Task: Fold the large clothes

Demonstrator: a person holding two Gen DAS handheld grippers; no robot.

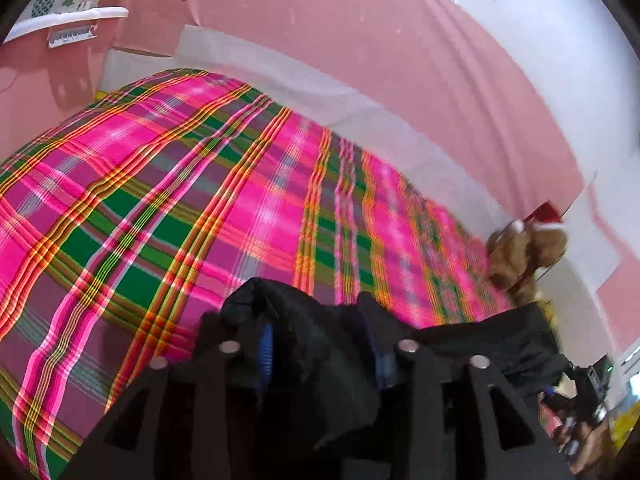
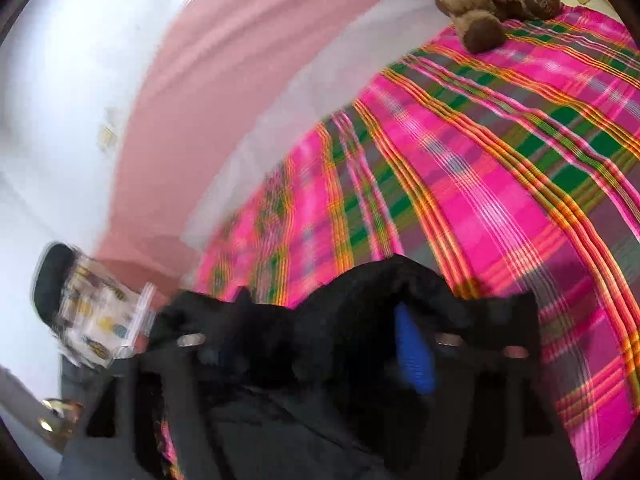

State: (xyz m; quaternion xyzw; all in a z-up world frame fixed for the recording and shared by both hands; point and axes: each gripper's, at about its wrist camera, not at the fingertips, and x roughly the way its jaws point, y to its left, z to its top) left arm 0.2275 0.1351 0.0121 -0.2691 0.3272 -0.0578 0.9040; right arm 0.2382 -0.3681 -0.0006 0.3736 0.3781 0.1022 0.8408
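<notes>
Between my two claws, low in both wrist views, hangs the black garment. My left claw stands parted, blue pads clear, cloth bunched loosely in the gap. My right claw likewise stands spread, fabric draped across it, not pinched. The garment's long axis runs side to side from one claw to the other, equally near both. Beyond lies the plaid bedspread; a brown plush toy sits upper right.

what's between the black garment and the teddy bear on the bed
Only bare plaid bedspread. The right wrist view shows it best: the black garment lies bunched at the near edge, the teddy bear sits at the far end, and nothing lies on the cloth between them.
</notes>
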